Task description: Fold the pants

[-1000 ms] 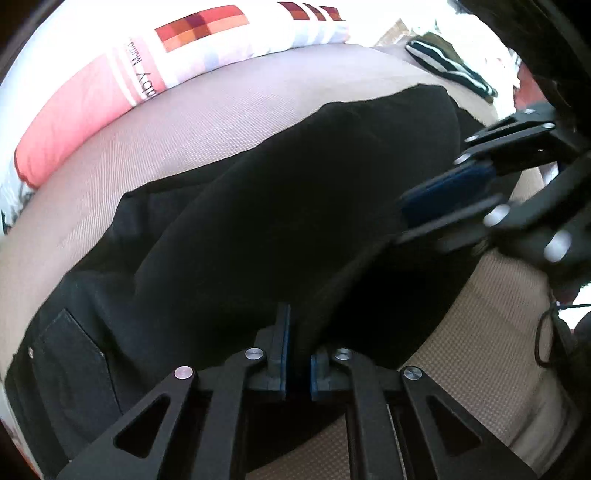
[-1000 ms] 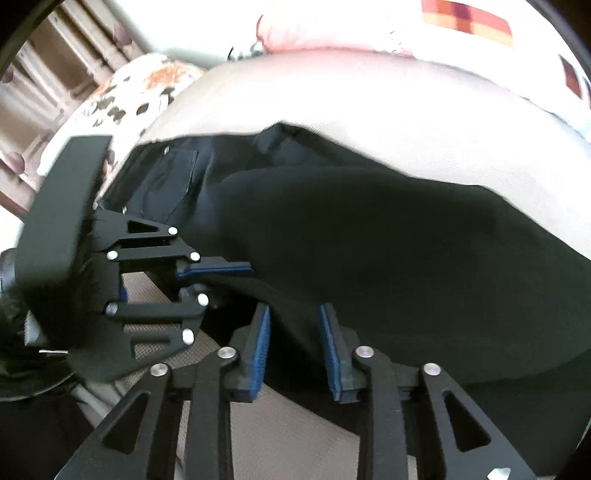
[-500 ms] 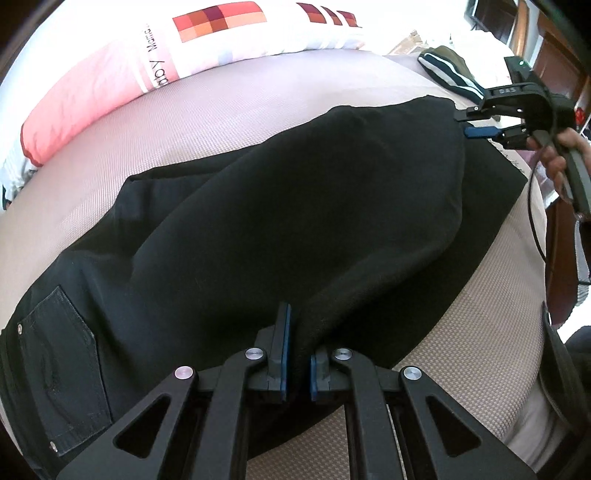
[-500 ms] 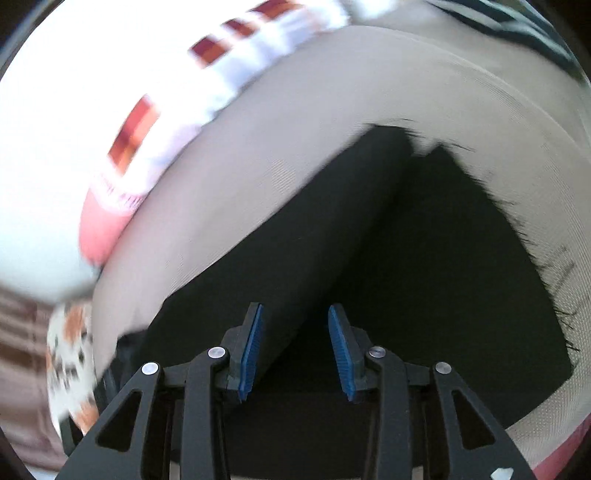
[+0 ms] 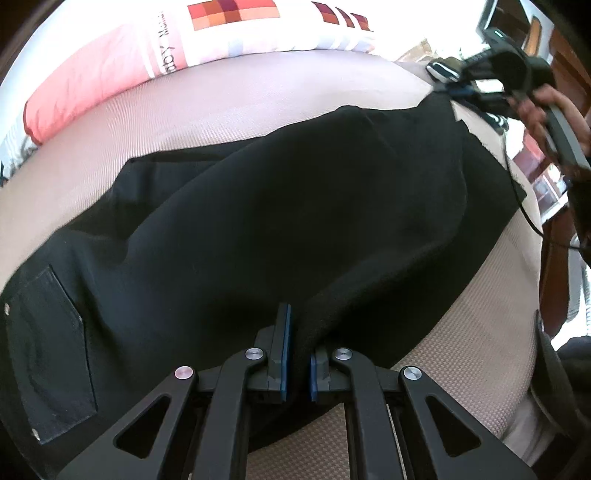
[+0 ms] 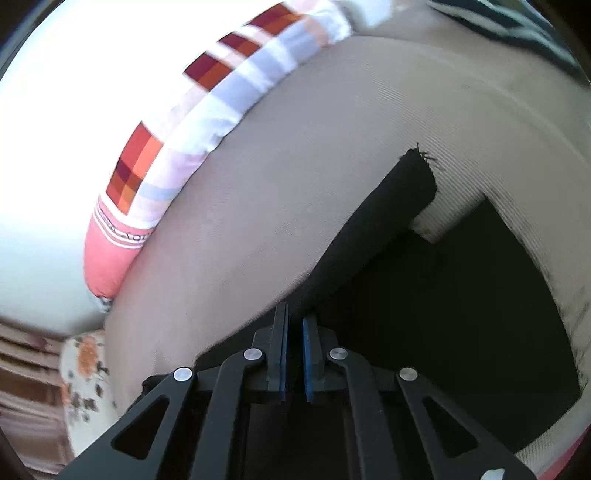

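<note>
Black pants [image 5: 295, 203] lie across a beige bed [image 5: 258, 96], waist and back pocket [image 5: 48, 343] at the left, legs running to the right. My left gripper [image 5: 298, 332] is shut on a raised fold at the near edge of the upper leg. At the far right, a person's hand [image 5: 535, 107] holds my right gripper [image 5: 461, 90] at the leg end. In the right wrist view the right gripper [image 6: 294, 325] is shut on the upper leg's edge near the hem [image 6: 417, 173], lifting the pants [image 6: 443, 295] off the lower leg.
A pink, white and checked pillow [image 5: 110, 66] lies along the bed's far side, also in the right wrist view [image 6: 166, 166]. A dark striped garment [image 6: 517, 22] sits beyond the leg ends. A floral cushion [image 6: 85, 376] is past the waist end.
The right gripper swung away from beside the left one to the far leg end and closed on the upper leg near the hem. The left gripper kept its hold and stayed in place.
</note>
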The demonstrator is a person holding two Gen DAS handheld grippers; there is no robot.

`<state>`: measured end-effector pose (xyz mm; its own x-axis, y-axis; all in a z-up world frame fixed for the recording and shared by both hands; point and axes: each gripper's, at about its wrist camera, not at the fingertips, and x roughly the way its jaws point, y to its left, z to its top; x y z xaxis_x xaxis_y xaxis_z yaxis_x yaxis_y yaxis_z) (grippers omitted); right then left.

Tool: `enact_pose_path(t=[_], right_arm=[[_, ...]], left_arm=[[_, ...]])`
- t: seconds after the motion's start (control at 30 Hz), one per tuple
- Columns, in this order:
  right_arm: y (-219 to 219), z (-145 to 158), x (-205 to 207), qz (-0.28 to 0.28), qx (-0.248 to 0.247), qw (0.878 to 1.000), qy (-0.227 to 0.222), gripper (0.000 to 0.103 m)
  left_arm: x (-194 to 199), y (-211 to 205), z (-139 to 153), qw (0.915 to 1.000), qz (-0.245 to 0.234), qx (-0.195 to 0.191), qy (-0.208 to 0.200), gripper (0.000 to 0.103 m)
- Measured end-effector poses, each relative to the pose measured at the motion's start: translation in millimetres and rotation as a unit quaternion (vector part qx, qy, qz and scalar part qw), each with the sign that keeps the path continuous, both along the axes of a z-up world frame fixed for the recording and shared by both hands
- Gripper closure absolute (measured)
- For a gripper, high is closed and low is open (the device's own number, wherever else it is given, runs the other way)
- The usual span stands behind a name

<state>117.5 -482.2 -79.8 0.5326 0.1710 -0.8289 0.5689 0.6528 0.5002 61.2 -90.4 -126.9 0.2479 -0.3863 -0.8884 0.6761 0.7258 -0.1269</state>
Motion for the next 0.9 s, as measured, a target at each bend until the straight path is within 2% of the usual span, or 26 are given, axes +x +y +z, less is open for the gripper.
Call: enact_pose_path(t=[0.17,0.23,0.33,0.47,0.63,0.77,0.9], right_arm=[[25,-4,75,0.042,-0.026,0.999,0.017,0.095],[36,-15,105,0.07,-0.028,0.997,0.032,0.087],[44,-20,124,0.094,-0.018,0.995,0.021,0.087],[30,-9,112,0.087,-0.021,0.996,0.005,0.087],[-13,-15,85,0.043,-0.027,0.998,0.034,0.083],[-34,-33,65,0.006,-0.001,0.999,0.047,0.083],[-56,-47,55,-0.037,0.035,0.998,0.034,0.083]], left_arm=[[5,5,-1,0.9997,0.017,-0.013,0.014,0.095],[9,8,-2,0.9991,0.028,-0.021,0.024,0.095],[10,10,-2,0.9985,0.036,-0.029,0.032,0.095],[15,15,-3,0.9975,0.037,-0.042,0.043,0.095],[21,20,-3,0.996,0.04,-0.056,0.057,0.095],[24,23,-3,0.9957,0.042,-0.056,0.06,0.095],[25,22,-3,0.9955,0.045,-0.055,0.063,0.095]])
